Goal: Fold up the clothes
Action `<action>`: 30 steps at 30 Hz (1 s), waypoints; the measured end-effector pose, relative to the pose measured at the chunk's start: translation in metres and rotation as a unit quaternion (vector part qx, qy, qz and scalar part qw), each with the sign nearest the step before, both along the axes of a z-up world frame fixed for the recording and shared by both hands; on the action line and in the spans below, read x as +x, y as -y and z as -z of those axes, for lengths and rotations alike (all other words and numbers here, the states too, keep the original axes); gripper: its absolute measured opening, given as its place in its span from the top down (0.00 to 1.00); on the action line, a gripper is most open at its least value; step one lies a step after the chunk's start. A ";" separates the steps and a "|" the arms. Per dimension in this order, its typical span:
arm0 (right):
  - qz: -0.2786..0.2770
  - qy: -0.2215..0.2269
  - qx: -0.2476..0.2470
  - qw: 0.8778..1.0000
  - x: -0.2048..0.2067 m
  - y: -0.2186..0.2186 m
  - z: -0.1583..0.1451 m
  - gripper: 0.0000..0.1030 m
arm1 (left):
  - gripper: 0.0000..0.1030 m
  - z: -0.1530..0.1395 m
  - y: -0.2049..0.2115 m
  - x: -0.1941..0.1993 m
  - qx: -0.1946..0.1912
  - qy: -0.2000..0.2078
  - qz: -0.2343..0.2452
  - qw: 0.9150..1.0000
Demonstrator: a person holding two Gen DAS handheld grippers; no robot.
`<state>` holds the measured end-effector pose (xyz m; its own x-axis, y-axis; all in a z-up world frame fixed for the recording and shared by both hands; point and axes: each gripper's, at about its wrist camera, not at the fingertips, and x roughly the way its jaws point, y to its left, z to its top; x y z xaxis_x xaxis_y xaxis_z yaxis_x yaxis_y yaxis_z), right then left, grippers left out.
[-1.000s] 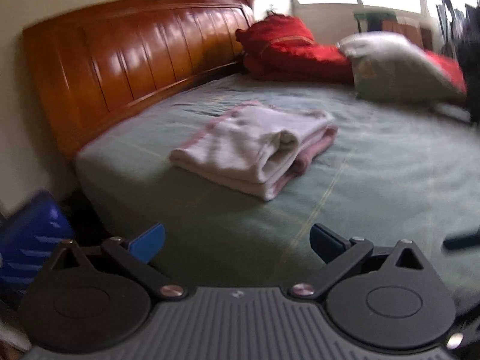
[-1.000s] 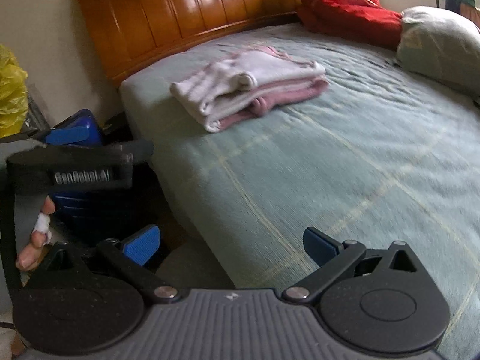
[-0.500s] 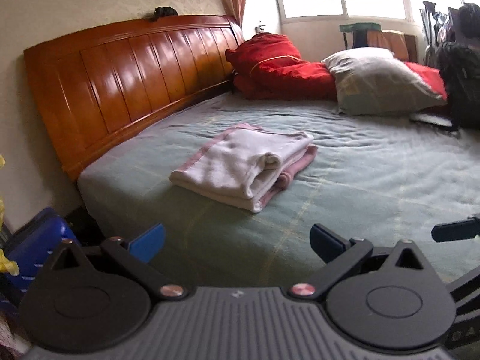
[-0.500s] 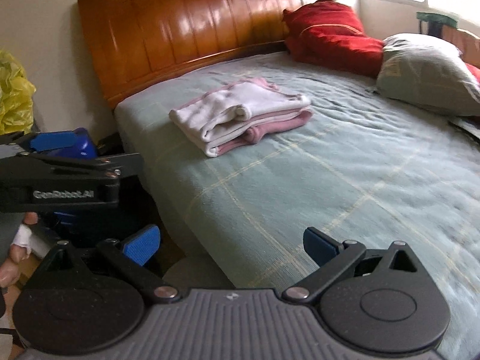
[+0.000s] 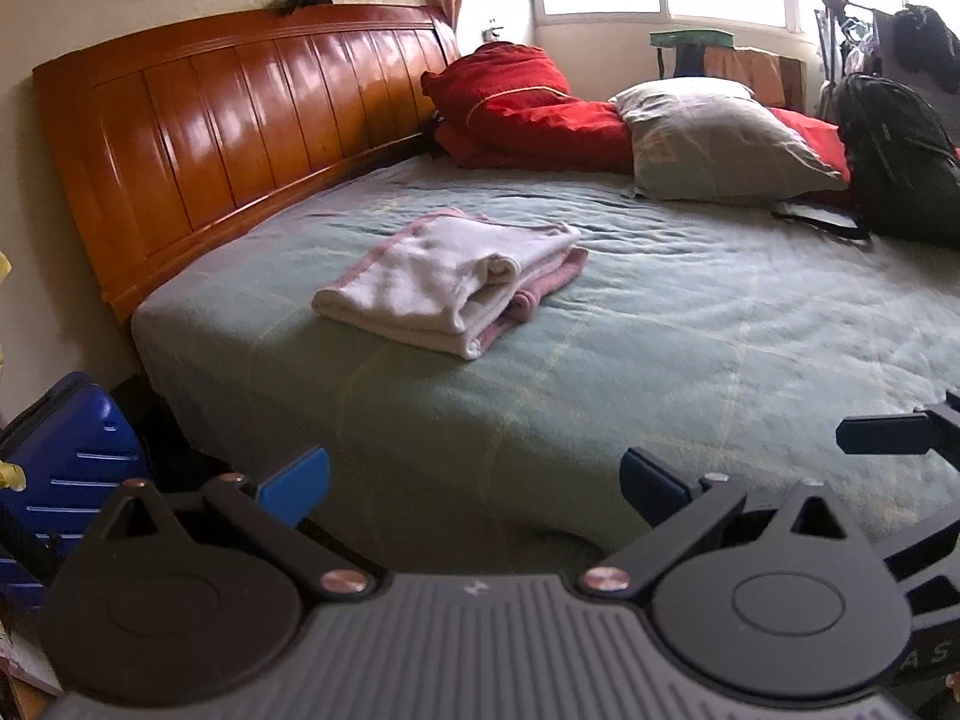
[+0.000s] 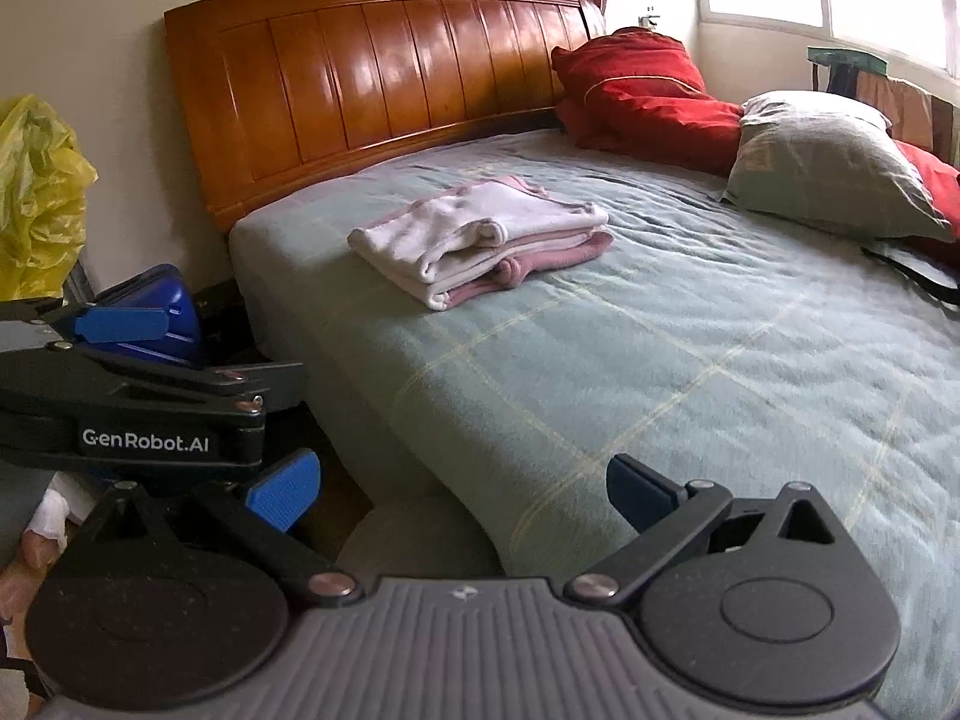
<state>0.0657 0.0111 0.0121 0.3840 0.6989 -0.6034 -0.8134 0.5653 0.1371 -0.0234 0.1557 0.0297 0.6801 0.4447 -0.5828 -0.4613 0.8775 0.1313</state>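
On the left, a blue suitcase [image 5: 66, 462] stands on the floor beside the bed [image 5: 690, 348], below the wooden headboard [image 5: 240, 126]. The folded clothes [image 5: 450, 282], white on top and pink below, lie in a neat stack on the green blanket near the headboard, and further right are a red pillow [image 5: 516, 102] and a grey pillow [image 5: 714, 144]. The left gripper [image 5: 474, 480] and the right gripper [image 6: 462, 486] are both wide apart, hold nothing, and hang at the bed's near edge, well apart from the clothes.

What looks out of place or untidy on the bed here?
Nothing stands out. The folded clothes lie in a neat stack on the bed, near the headboard. Both hand-held grippers are open, off the bed's near edge, holding nothing.
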 end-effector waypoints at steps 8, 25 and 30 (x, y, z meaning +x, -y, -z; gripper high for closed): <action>-0.001 0.008 0.002 1.000 -0.008 0.001 -0.004 0.00 | 0.01 -0.003 0.002 -0.009 0.000 0.013 0.008 1.000; -0.015 0.013 -0.005 1.000 -0.018 -0.005 -0.005 0.00 | 0.01 -0.003 -0.002 -0.015 -0.002 0.018 0.006 1.000; -0.016 0.013 -0.007 1.000 -0.020 -0.006 -0.004 0.00 | 0.01 -0.003 -0.002 -0.016 -0.004 0.018 0.006 1.000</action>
<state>0.0459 0.0167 0.0166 0.3783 0.7026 -0.6027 -0.8339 0.5413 0.1077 -0.0392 0.1580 0.0327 0.7065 0.4322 -0.5605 -0.4550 0.8839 0.1080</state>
